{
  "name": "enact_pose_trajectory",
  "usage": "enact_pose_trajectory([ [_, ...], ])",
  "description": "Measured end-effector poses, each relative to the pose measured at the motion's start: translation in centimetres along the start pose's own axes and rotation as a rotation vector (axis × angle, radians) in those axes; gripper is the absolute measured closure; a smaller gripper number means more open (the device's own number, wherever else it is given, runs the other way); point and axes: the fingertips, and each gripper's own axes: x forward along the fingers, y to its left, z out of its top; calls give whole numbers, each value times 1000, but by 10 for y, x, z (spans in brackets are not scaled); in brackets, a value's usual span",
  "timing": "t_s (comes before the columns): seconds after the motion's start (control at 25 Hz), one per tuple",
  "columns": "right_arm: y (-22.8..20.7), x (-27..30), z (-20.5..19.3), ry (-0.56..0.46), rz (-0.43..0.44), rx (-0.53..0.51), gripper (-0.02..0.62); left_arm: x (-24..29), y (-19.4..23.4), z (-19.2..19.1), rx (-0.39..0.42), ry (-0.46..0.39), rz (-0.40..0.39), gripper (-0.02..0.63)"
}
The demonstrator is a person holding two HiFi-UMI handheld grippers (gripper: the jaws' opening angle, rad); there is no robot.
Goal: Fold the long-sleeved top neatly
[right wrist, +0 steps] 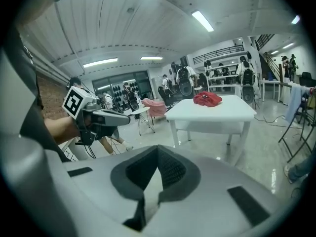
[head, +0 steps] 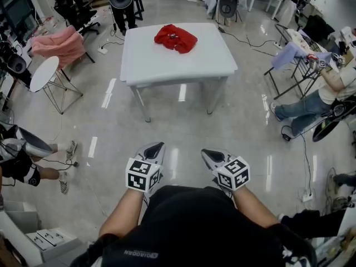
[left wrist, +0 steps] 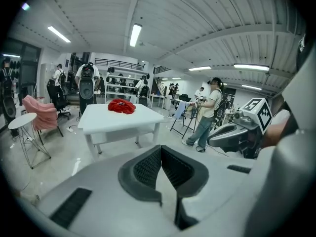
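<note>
Head view looks steeply down on a glossy floor (head: 183, 124), with the person standing well back from a white counter (head: 167, 65). On the far part of the counter lies the long-sleeved top (head: 176, 38), red and crumpled in a heap (no sleeve can be picked out at this range). In front of the person's body the left gripper (head: 156, 147) and the right gripper (head: 206, 153) are held side by side, both tipped down toward the floor, well apart from the counter and the garment. In the left gripper view the jaws are closed right together with nothing between them. The right gripper view shows the same: jaws pressed together and empty. At the head view's left stand a small round white table (head: 43, 74) and a chair draped with pink cloth (head: 57, 44). A seated person (head: 328, 90) is at the right edge.
</note>
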Motion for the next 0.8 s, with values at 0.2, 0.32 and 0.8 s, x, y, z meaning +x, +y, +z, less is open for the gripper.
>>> enact_pose_trajectory([
  [0.2,1,2,4,-22,-4,43,591,-4,1,-1,-4,-11,-3,601],
  [0.32,3,2,-1,-11,-13,54,591,-5,-1,-6,-14,-5,-7,601],
  [0.8,-10,13,-9,18,-5,65,591,18,-6,-31,-40,64,-28,601],
])
